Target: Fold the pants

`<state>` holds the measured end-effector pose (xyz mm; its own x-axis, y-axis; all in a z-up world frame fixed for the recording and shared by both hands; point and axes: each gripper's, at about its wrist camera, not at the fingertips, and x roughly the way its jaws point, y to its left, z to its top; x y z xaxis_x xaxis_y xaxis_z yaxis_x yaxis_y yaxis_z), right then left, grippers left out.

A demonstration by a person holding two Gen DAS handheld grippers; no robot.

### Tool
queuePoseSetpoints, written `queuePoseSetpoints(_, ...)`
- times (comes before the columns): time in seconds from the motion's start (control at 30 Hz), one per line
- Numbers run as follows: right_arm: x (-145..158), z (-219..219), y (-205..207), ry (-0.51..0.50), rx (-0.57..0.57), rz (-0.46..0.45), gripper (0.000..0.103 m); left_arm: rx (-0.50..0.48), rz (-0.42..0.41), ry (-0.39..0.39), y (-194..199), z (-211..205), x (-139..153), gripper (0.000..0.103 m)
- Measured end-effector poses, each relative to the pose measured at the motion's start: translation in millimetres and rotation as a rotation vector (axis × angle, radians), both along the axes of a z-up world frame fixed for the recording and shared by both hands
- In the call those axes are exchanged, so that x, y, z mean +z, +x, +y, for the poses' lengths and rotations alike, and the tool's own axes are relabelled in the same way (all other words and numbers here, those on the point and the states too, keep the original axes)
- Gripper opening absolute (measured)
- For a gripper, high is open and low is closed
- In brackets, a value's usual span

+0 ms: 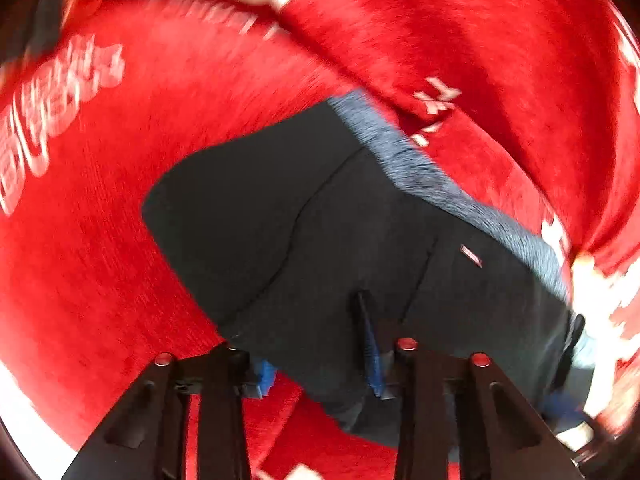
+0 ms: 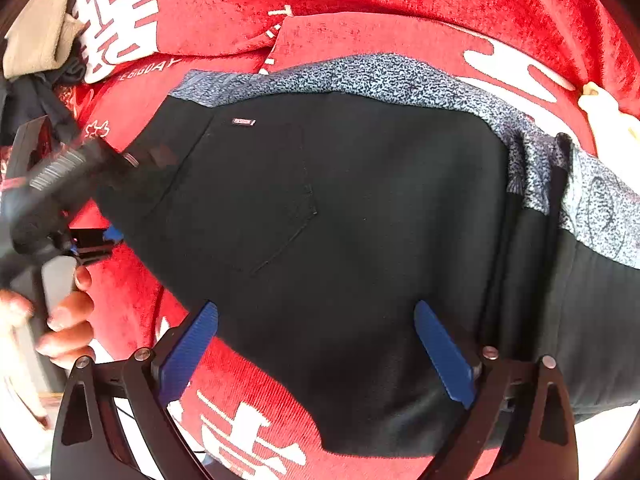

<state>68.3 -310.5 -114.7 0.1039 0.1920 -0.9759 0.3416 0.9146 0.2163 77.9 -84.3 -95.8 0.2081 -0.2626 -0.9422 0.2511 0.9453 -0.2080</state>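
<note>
Black pants (image 1: 300, 208) with a speckled grey-blue waistband (image 1: 440, 184) lie flat on a red cloth (image 1: 100, 260). In the blurred left wrist view my left gripper (image 1: 318, 366) has its blue pads (image 1: 370, 352) close together on the near edge of the pants, one pad on top and the other tucked under the cloth. The right wrist view shows the pants (image 2: 340, 200), their back pocket and small label. My right gripper (image 2: 318, 352) hovers open just above them, blue pads (image 2: 444, 356) wide apart. A hand (image 2: 64, 320) holds the left gripper (image 2: 72, 184) at the pants' left corner.
The red cloth (image 2: 400, 0) carries large white characters and creases behind the pants. A folded beige item (image 2: 40, 36) and dark garments (image 2: 36, 92) sit at the far left. A cream-coloured piece (image 2: 608, 112) lies at the right edge.
</note>
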Motion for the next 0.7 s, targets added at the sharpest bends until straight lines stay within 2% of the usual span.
queuePoseSetpoints(0.13,28.1,-26.6,8.5,0.073,-0.123,-0.044,0.099,-0.305,-0.341,0.251,-44.0,-40.7,27.2,0.033)
queuePoseSetpoints(0.2,43.9,-41.1,19.6,0.145,-0.175,-0.082,0.099,-0.392,-0.423,0.312,-58.5,-52.1,30.6,0.033)
queuePoseSetpoints(0.3,59.3,-49.4,61.0,0.279,-0.171,-0.100,0.099,-0.426,-0.446,0.331,-57.4,-59.2,33.1,0.033)
queuePoseSetpoints(0.43,55.7,-17.9,138.4,0.404,0.004,0.018,0.099,-0.435,-0.438,0.337,-57.1,-57.0,30.0,0.033)
queuePoseSetpoints(0.6,35.2,58.1,206.2,0.381,0.273,0.147,0.099,-0.450,-0.453,0.335,-60.1,-58.3,27.0,0.033)
queuePoseSetpoints(0.7,9.7,83.2,217.8,0.365,0.339,0.253,0.098,-0.466,-0.443,0.324,-62.0,-57.2,29.7,0.033)
